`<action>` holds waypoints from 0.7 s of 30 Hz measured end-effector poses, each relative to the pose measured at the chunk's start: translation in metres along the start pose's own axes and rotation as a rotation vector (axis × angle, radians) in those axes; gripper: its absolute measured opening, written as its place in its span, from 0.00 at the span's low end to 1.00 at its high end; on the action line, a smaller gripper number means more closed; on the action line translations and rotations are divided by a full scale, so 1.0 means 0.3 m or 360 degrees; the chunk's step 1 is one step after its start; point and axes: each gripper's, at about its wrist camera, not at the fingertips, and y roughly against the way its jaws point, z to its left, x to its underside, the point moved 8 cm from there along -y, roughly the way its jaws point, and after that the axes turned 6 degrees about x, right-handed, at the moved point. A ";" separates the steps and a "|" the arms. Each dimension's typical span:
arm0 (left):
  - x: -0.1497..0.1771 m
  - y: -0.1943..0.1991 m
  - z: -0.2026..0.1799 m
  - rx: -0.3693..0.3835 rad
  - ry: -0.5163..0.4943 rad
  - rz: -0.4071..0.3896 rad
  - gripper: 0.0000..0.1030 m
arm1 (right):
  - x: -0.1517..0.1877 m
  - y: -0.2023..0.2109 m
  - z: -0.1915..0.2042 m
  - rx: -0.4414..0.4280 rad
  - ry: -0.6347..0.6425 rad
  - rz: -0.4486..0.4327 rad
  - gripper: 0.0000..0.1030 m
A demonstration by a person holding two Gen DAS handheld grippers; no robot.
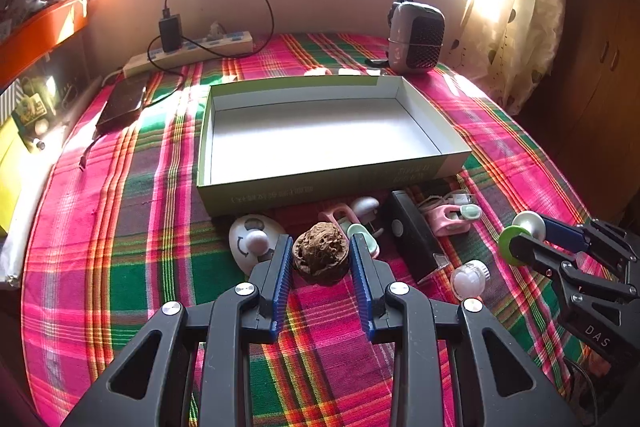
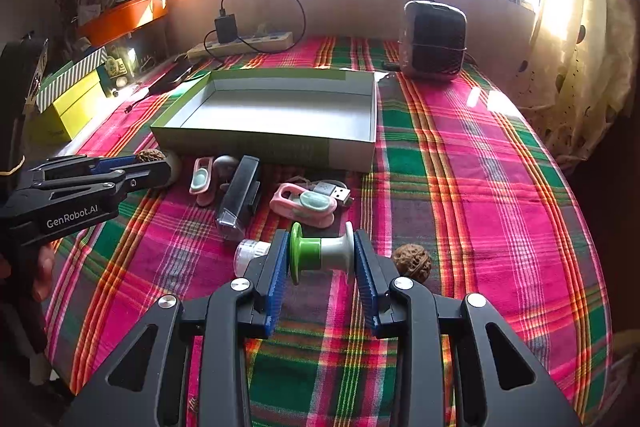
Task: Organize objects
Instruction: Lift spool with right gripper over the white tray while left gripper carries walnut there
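My left gripper (image 1: pixel 321 255) is shut on a brown walnut (image 1: pixel 320 253), just in front of the empty green-sided box (image 1: pixel 320 183). My right gripper (image 2: pixel 321 255) is shut on a green and grey spool (image 2: pixel 320 253), held sideways between the blue pads. In the left wrist view the right gripper (image 1: pixel 532 233) with the spool (image 1: pixel 522 233) shows at the right. In the right wrist view the left gripper (image 2: pixel 148 161) shows at the left with the walnut (image 2: pixel 150 155). A second walnut (image 2: pixel 412 262) lies on the cloth right of my right gripper.
Before the box lie a white round gadget (image 1: pixel 250 237), pink and mint clips (image 2: pixel 304 205), a black bar (image 2: pixel 240 193), a USB cable (image 2: pixel 340 191) and a clear round cap (image 1: pixel 469 279). A small heater (image 2: pixel 434 41), a power strip (image 2: pixel 244 43) and a dark phone (image 1: pixel 124 103) are farther back.
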 end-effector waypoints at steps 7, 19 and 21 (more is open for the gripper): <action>-0.093 -0.010 0.029 -0.0016 -0.0005 -0.0026 0.26 | -0.159 -0.007 -0.014 -0.0001 0.0036 -0.0096 0.32; -0.237 -0.138 0.136 -0.0067 0.0053 -0.0002 0.26 | -0.347 -0.208 -0.026 -0.0046 0.0054 -0.0060 0.32; -0.256 -0.167 0.149 -0.0077 0.0057 0.0014 0.26 | -0.371 -0.248 -0.018 -0.0056 0.0076 -0.0043 0.32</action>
